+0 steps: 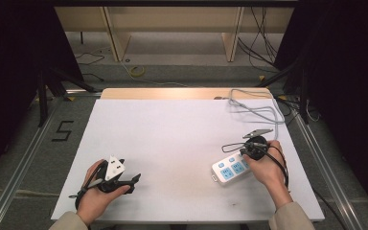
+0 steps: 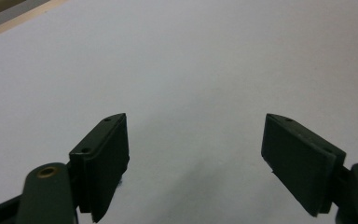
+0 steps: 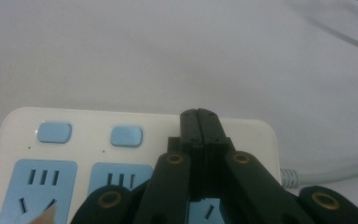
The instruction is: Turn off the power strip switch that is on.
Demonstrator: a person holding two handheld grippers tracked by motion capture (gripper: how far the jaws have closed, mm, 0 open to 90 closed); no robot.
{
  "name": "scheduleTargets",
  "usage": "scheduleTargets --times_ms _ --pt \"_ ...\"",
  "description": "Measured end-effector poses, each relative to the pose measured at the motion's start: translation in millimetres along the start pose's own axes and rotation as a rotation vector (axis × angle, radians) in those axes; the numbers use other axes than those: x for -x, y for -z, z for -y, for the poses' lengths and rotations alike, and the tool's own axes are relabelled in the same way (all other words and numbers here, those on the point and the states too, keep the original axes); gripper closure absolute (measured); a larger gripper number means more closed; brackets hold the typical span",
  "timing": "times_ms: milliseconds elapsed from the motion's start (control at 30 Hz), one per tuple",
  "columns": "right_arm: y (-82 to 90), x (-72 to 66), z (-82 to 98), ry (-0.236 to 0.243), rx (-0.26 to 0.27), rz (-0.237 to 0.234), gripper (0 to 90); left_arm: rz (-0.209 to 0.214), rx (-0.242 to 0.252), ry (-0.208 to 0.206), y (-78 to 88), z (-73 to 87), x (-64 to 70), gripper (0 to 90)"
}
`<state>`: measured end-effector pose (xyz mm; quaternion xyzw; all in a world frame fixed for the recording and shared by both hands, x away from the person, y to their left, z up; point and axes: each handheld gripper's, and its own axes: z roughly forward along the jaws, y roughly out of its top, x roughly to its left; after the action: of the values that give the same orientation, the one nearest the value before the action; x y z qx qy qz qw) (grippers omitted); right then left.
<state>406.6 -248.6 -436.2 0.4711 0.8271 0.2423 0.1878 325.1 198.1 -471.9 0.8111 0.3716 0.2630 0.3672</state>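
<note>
1. Resting low on the near left part of the white table (image 1: 172, 134), the left gripper (image 1: 133, 181) sits in the person's left hand (image 1: 93, 194) and points toward the middle of the table.
2. In the left gripper view, the left gripper (image 2: 196, 158) has its two black jaws spread wide apart. Nothing is between them, just bare white table (image 2: 191, 60).
3. A grey three-cornered plate (image 1: 115, 166) sits on top of the left gripper.
4. Farther right, a white power strip (image 1: 230, 168) lies flat on the table. It has light blue sockets and small blue buttons.
5. The power strip is on the near right part of the table, well apart from the left gripper.
6. The right gripper (image 1: 244, 152) is in the person's right hand (image 1: 268, 167), right over the far end of the power strip.
7. In the right gripper view, the right gripper (image 3: 199, 114) has its jaws pressed tight together with nothing between them. Their tips are over the top of the power strip (image 3: 135, 154), beside two blue buttons (image 3: 127, 136). It is hard to tell if the tips touch it.
8. A grey cord (image 1: 256, 108) runs from the power strip toward the far right corner of the table and loops there.
</note>
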Motion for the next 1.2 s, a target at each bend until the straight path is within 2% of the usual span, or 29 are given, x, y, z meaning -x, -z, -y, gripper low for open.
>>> scheduleTargets --times_ms 900,1200 --pt "-5.7 1.4 -4.0 0.01 -0.058 -0.016 90.0 0.001 0.0 -0.004 -0.1 -0.2 -0.9 22.8" --pt "-8.2 2.2 -6.0 0.006 -0.052 -0.012 90.0 0.0 0.002 -0.001 -0.3 -0.2 -0.7 22.8"
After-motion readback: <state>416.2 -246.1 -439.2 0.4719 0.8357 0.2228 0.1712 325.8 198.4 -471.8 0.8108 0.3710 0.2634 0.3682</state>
